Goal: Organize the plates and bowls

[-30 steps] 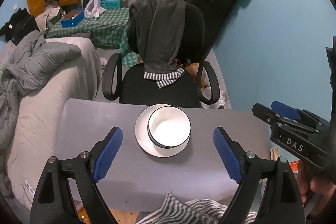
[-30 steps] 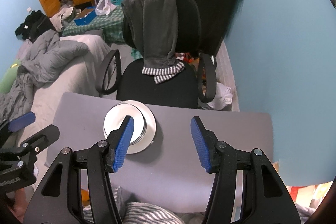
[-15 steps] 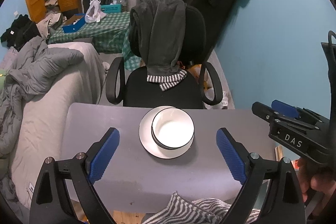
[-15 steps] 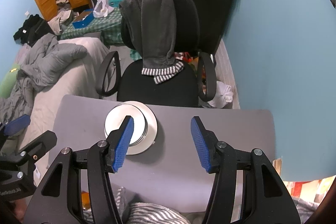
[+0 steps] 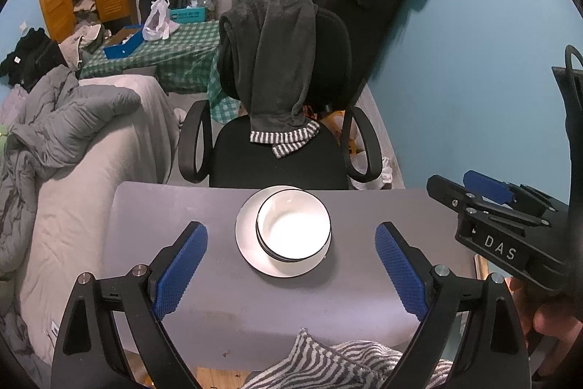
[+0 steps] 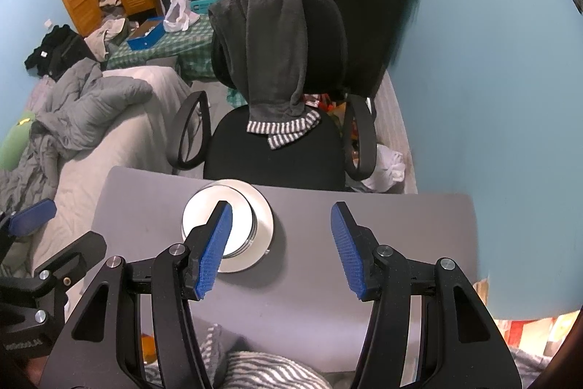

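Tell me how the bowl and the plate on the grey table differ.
The bowl is deep with raised walls; the plate is flat and shallow. The bowl has a dark line round its rim; the plate shows none. The plate is wider, its edge showing all round the bowl. The bowl sits on the plate, nearer its far right edge; the plate lies on the table. Both are white, round and empty.

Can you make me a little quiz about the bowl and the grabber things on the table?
1. True or false: the bowl sits on the plate.
2. What hangs over the chair? A) a dark garment B) a red towel C) a backpack
3. Fill in: both the left gripper and the right gripper are ____ and hold nothing.

Key: 1 true; 2 A; 3 open.
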`<state>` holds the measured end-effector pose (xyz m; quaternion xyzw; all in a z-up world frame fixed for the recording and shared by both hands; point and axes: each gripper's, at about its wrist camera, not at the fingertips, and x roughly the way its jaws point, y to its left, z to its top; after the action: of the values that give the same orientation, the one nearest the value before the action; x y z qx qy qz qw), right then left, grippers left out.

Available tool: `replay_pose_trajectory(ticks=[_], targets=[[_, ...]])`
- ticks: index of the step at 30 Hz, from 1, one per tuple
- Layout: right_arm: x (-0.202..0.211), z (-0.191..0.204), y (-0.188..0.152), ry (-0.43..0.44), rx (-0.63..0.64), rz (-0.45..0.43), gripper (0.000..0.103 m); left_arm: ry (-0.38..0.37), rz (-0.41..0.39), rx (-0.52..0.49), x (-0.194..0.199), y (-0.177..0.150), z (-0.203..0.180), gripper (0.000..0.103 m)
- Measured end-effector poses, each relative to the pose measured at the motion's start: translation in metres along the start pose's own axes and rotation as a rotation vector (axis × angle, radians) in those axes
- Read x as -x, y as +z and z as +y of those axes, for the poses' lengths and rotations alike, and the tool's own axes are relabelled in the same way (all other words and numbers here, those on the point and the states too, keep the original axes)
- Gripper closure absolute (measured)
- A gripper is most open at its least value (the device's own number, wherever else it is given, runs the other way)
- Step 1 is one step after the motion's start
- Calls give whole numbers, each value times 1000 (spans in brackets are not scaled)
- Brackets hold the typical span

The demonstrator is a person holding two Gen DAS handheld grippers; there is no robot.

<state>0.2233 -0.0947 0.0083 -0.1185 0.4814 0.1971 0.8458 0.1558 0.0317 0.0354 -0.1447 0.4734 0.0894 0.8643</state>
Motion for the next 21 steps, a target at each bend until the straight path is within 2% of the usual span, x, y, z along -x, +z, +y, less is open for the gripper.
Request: replay_pose_trajectory(ticks=[21], targets=[[-1, 3, 5, 9, 19, 17, 48, 3, 15, 8, 0, -1, 1, 8]])
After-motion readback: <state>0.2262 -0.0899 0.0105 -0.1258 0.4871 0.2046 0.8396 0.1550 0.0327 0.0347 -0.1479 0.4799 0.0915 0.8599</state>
